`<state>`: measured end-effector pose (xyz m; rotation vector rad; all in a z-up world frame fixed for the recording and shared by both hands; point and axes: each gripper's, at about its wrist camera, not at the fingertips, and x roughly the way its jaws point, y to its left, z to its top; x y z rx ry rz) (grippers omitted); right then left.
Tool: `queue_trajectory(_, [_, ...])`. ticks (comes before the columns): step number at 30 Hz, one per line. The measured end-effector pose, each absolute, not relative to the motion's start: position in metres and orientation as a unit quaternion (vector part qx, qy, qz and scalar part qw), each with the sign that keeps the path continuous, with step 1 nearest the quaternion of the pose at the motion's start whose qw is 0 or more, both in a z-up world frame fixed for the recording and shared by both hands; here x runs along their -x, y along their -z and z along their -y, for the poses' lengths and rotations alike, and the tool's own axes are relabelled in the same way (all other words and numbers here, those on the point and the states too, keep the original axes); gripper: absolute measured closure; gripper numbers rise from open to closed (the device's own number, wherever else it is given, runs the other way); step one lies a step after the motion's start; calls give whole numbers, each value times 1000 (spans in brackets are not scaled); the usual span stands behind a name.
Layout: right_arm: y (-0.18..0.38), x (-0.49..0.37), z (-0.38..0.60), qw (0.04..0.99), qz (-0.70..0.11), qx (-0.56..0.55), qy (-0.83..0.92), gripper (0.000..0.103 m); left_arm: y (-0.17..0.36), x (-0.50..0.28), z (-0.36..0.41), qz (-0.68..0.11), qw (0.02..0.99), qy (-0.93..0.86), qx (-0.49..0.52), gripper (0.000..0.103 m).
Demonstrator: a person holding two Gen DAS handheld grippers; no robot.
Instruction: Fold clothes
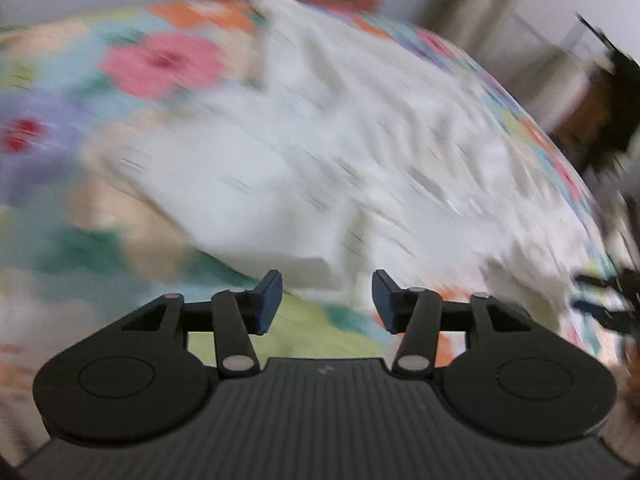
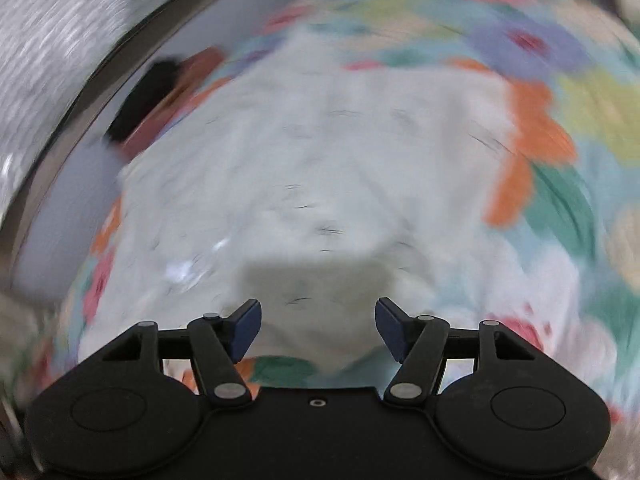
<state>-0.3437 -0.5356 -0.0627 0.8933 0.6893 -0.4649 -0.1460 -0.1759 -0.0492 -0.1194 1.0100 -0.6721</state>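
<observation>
Both tongs, left tongs (image 1: 327,302) and right tongs (image 2: 318,330), are matte black, with dark blue pads (image 1: 269,302) on the fingertips, silver pivot rivets (image 1: 239,363) on slim linkage arms, and round embossed discs behind. The left body is ribbed grey.

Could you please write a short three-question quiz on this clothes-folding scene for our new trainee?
1. True or false: the left tongs are clamped on the white garment.
2. What does the garment lie on? A) a bare wooden table B) a flowered bedspread C) a tiled floor
3. Fill in: the jaws of the right tongs stand ____.

Key: 1 false, their jaws are apart and hold nothing; 2 B; 3 open.
</observation>
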Motion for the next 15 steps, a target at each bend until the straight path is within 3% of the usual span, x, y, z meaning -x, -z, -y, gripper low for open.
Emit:
queue_trajectory(6, [66, 324, 512, 831, -359, -366, 215, 35, 75, 163, 228, -415, 848, 323, -62, 42])
queue_trajectory(11, [82, 328, 523, 797, -354, -420, 251, 31, 81, 161, 241, -401, 859, 304, -89, 42])
queue_trajectory(12, [90, 329, 528, 788, -345, -440, 258, 31, 82, 158, 241, -404, 861, 299, -79, 45])
queue_trajectory(14, [101, 331, 539, 770, -336, -475, 260, 30, 82, 153, 240, -404, 866, 289, -57, 72])
queue_trajectory(15, [101, 329, 538, 774, -328, -477, 257, 36, 81, 151, 238, -404, 867, 289, -45, 84])
